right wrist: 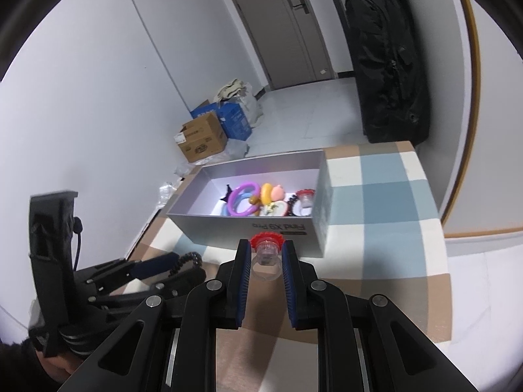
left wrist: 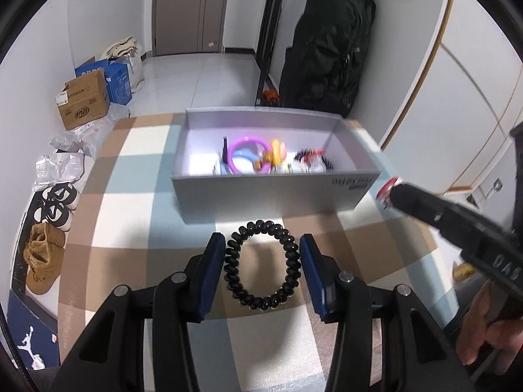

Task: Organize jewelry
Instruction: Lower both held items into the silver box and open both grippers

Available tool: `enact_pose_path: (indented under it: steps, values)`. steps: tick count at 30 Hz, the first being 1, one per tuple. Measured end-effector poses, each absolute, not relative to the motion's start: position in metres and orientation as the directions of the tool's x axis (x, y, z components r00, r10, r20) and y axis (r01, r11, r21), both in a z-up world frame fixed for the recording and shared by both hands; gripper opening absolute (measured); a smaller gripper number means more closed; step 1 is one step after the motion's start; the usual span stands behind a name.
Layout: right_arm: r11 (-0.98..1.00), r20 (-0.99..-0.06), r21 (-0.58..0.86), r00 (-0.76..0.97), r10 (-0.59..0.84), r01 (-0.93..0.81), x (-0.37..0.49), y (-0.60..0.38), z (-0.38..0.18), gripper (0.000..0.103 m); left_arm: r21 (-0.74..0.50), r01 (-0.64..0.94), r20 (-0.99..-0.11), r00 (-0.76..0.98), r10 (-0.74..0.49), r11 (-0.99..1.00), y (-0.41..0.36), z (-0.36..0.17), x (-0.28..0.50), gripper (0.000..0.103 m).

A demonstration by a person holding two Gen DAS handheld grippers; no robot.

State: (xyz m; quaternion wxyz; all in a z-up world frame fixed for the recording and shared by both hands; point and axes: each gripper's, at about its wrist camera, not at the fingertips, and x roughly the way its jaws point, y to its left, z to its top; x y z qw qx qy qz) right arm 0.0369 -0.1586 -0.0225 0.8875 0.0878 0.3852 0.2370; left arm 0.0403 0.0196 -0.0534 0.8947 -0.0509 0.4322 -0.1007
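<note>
A grey open box (left wrist: 261, 192) sits on the checked tablecloth and holds several colourful rings and hair pieces; it also shows in the right wrist view (right wrist: 281, 228). My left gripper (left wrist: 263, 245) holds a black spiral hair tie (left wrist: 261, 264) between its blue pads, just in front of the box. My right gripper (right wrist: 266, 251) is shut on a small clear jar with a red lid (right wrist: 266, 254), close to the box's near wall. The right gripper's tip with the red lid (left wrist: 389, 189) shows at the right of the left wrist view.
The checked tablecloth (left wrist: 130, 176) covers the table. Cardboard boxes (left wrist: 85, 101), plastic bags and shoes (left wrist: 55, 202) lie on the floor at left. A black bag (left wrist: 330, 45) hangs behind the table. A closed door (right wrist: 281, 23) is at the back.
</note>
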Motion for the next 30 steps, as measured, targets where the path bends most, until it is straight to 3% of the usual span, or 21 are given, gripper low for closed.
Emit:
enact_pose_path:
  steps: [14, 30]
  values:
    - [0.830, -0.581, 0.357, 0.594, 0.556, -0.428, 0.057, -0.142, -0.002, 0.018, -0.271, 0.166, -0.657, 0.688, -0.308, 0.948, 0.034, -0.026, 0.059, 0.041]
    - [0.808, -0.594, 0.421, 0.548, 0.589, -0.412, 0.110, -0.136, -0.007, 0.018, -0.344, 0.115, -0.671, 0.664, -0.330, 0.932, 0.052, -0.036, 0.105, 0.041]
